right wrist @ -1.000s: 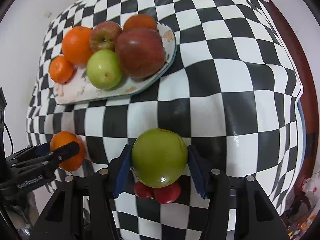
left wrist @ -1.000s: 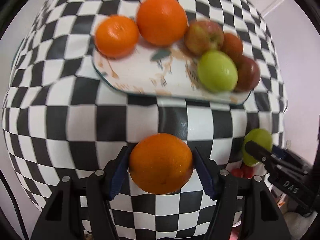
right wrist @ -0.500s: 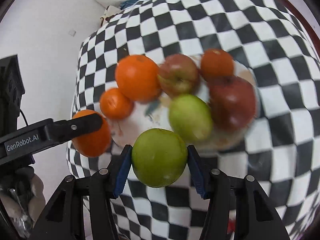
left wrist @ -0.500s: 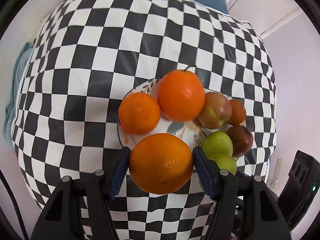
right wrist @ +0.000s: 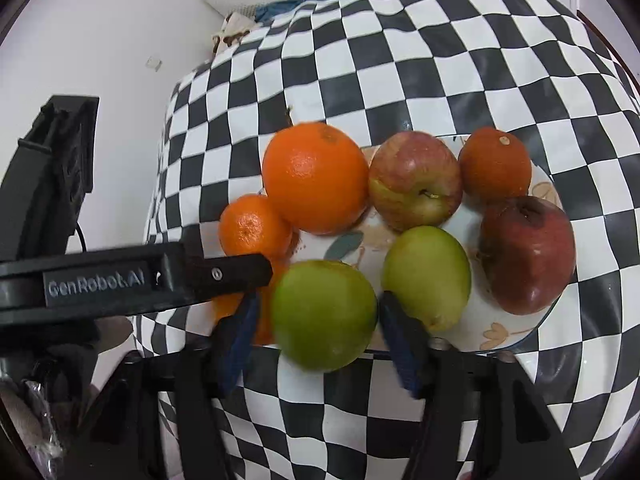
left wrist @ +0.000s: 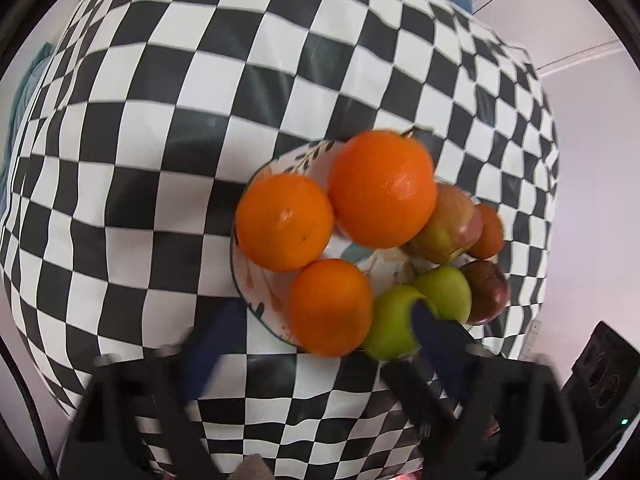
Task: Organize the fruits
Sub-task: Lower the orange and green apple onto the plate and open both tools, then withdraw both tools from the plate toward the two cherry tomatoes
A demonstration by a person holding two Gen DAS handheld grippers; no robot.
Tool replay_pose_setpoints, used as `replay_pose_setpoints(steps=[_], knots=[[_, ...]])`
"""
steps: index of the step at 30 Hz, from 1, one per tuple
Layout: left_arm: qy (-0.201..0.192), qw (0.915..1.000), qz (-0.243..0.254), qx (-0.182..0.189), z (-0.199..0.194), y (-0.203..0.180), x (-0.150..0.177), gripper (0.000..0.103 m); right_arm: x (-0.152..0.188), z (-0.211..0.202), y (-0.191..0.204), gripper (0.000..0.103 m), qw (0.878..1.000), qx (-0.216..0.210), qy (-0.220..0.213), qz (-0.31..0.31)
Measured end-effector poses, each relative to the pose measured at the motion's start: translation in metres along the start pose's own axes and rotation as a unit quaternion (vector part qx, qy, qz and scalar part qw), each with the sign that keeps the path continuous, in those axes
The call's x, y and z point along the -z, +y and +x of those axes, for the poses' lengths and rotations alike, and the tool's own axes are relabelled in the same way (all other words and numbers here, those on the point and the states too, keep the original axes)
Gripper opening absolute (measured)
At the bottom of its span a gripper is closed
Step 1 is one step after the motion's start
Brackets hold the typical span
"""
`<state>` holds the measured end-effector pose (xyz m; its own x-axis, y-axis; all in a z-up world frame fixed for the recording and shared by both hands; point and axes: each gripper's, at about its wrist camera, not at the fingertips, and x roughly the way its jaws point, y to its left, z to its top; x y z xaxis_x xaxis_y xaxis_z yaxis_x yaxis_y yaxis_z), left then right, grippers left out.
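Observation:
A patterned plate [left wrist: 344, 246] [right wrist: 516, 330] on the checkered cloth holds several oranges and apples. In the left wrist view my left gripper [left wrist: 324, 332] is open; the orange [left wrist: 330, 307] it carried sits on the plate's near rim between the spread fingers. In the right wrist view my right gripper [right wrist: 318, 330] is open; the green apple [right wrist: 325, 315] rests at the plate's near edge between its fingers, clear gaps on both sides. That apple also shows in the left wrist view [left wrist: 390, 322]. The left gripper's finger [right wrist: 224, 272] crosses in from the left.
On the plate lie a big orange [right wrist: 316, 178], a small mandarin [right wrist: 254, 228], a red-green apple [right wrist: 416, 180], a dark mandarin [right wrist: 496, 164], a dark red apple [right wrist: 528, 254] and another green apple [right wrist: 426, 276]. The checkered table [right wrist: 440, 40] stretches beyond; a white wall stands left.
Both grippers moved over the plate and opened. The orange and the green apple left the closed fingers and now rest on the plate's near edge.

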<state>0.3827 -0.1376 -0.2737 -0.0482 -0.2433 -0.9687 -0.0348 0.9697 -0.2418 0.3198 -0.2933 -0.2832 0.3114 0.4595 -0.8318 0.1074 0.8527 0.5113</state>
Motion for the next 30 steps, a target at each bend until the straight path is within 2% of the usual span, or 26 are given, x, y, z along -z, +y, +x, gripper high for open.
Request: replay_pose_setpoints(steps=[1,4,6,11,13,20,30], knots=[[-0.006,1.0000,0.000,0.002,-0.004,0.000,-0.001,0.095,0.000,-0.003,-0.001,0.095,1.000,0.004,-0.005,0.001],[-0.020,0.9998,0.009,-0.002,-0.017,0.000,0.001,0.095,-0.002,-0.012,-0.003,0.095,1.000,0.007,-0.013,0.011],[-0.033,0.9991,0.019,-0.018,-0.024,-0.002,0.006,0.095,-0.004,-0.022,-0.007,0.095,1.000,0.022,-0.015,0.015],[-0.084,0.9909,0.055,-0.089,-0.041,-0.011,0.029,0.095,-0.003,-0.053,-0.010,0.097,0.994,0.107,-0.016,-0.015],[-0.097,0.9881,0.061,-0.103,-0.044,-0.010,0.038,0.095,-0.001,-0.065,-0.012,0.097,0.991,0.133,-0.019,-0.027],[-0.138,0.9822,0.074,-0.103,-0.066,-0.018,0.074,0.095,0.004,-0.103,-0.015,0.097,0.983,0.176,-0.038,-0.036],[-0.201,0.9689,0.102,-0.102,-0.116,-0.036,0.120,0.095,0.031,-0.163,0.005,0.097,0.976,0.192,-0.084,-0.057]])
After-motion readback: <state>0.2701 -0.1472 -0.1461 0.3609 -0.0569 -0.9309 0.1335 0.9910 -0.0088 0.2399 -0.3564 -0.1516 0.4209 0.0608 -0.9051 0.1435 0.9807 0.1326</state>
